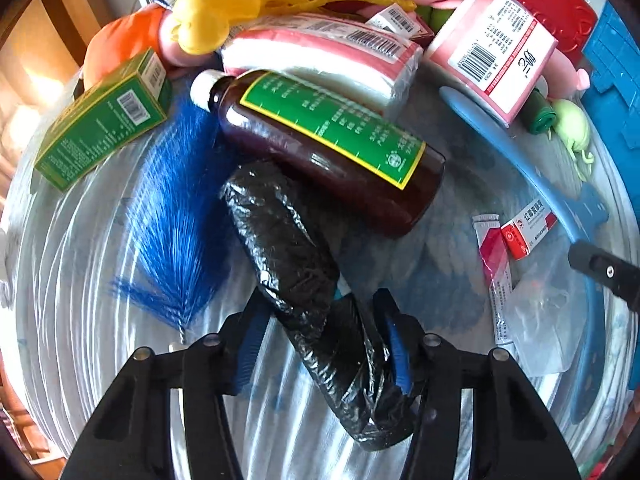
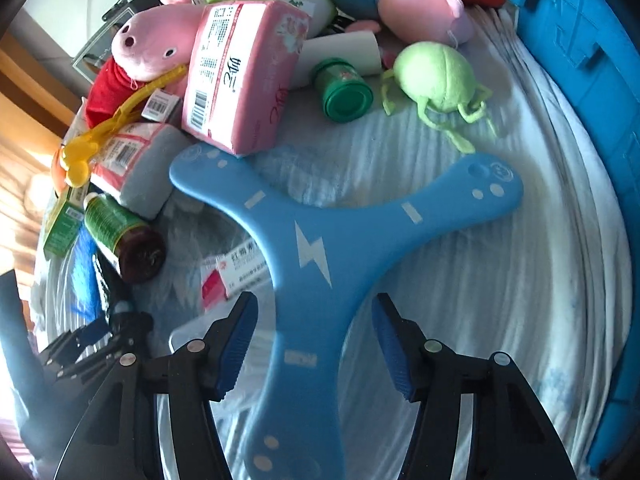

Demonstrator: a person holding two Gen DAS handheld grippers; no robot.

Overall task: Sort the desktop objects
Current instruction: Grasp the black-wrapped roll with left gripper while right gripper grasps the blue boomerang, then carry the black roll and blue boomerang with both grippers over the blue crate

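A long roll of black plastic bags lies on the white cloth, one end between the fingers of my left gripper. The right blue pad sits against the roll, while the left pad stands clear of it, so the jaws are open around it. A blue three-armed boomerang with a white lightning mark lies flat on the cloth. My right gripper straddles its near arm with gaps on both sides, open. The left gripper shows at the lower left of the right wrist view.
A brown bottle with a green label, a blue brush, a green box, pink tissue packs, plush pigs, a green jar, a green plush and a red-white ointment box crowd the cloth. A blue crate borders the right.
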